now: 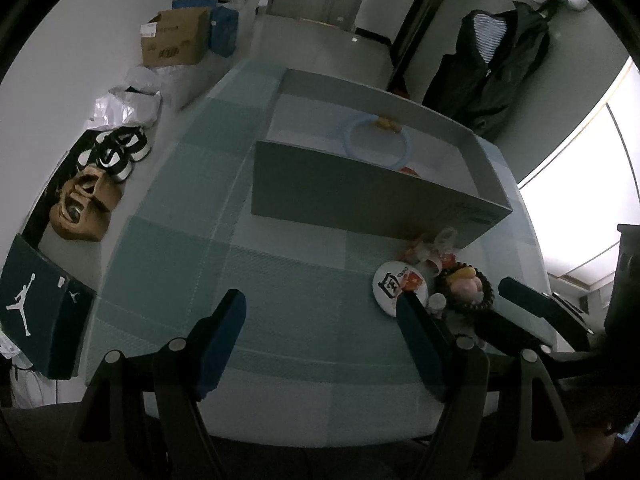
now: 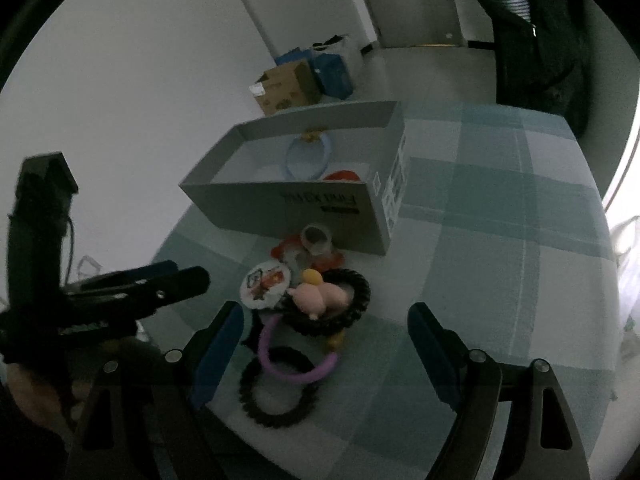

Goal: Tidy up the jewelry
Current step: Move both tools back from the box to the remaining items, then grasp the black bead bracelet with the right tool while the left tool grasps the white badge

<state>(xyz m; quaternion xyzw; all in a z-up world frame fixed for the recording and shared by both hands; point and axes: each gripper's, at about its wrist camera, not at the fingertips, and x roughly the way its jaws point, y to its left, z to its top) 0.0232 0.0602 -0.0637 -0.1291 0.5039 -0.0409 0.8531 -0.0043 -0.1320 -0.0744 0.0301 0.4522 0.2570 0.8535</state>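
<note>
A grey cardboard box (image 1: 360,196) (image 2: 288,208) stands on the checked tablecloth with a light blue ring (image 1: 378,142) (image 2: 308,158) and a red item (image 2: 342,176) inside. In front of it lies a pile: a round white badge (image 2: 266,282) (image 1: 396,284), a black beaded bracelet (image 2: 328,308) (image 1: 466,290) around pink and yellow charms (image 2: 320,296), a purple ring (image 2: 298,360) and a second black beaded bracelet (image 2: 280,390). My right gripper (image 2: 326,356) is open above the purple ring. My left gripper (image 1: 322,340) is open and empty, left of the pile.
The table's left edge drops to a floor with shoes (image 1: 116,152), a brown bag (image 1: 82,208), a dark shoebox (image 1: 36,312) and a cardboard carton (image 1: 174,38). A dark jacket (image 1: 488,68) hangs behind the table. A clear small ring (image 2: 316,238) lies by the box.
</note>
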